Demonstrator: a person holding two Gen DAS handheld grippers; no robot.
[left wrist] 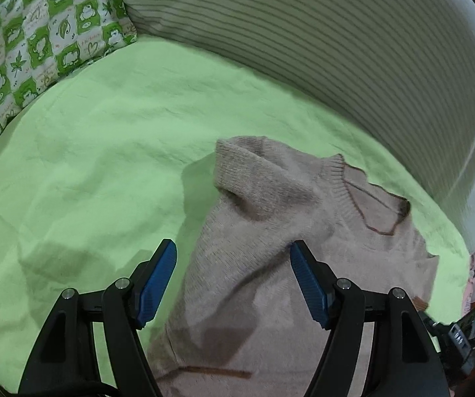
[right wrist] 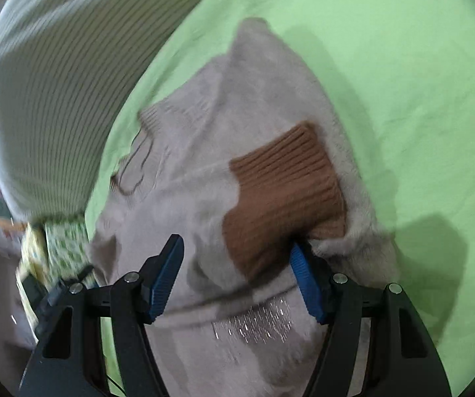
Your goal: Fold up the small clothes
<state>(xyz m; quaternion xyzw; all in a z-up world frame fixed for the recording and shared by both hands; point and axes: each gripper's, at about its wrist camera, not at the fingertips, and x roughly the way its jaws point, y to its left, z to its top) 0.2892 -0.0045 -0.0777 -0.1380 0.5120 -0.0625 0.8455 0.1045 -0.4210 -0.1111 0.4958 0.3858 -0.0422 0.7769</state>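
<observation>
1. Right gripper (right wrist: 235,276) is hanging wide open over the beige sweater (right wrist: 204,182), gripping nothing; brown cuff (right wrist: 283,192) is lying between its jaws.
2. Left gripper (left wrist: 232,278) is likewise gaping, empty.
3. Sweater is lying on the green sheet (left wrist: 88,165), sleeve folded in.
4. Likely next: pinching the hem, folding upward.

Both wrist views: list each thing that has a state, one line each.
Sweater: lying partly folded on the green sheet, rumpled.
Brown cuff: lying on top of the sweater body.
Left gripper: open, gripping nothing.
Right gripper: open, over the sweater.
Patterned pillow: lying on the sheet's edge.
</observation>
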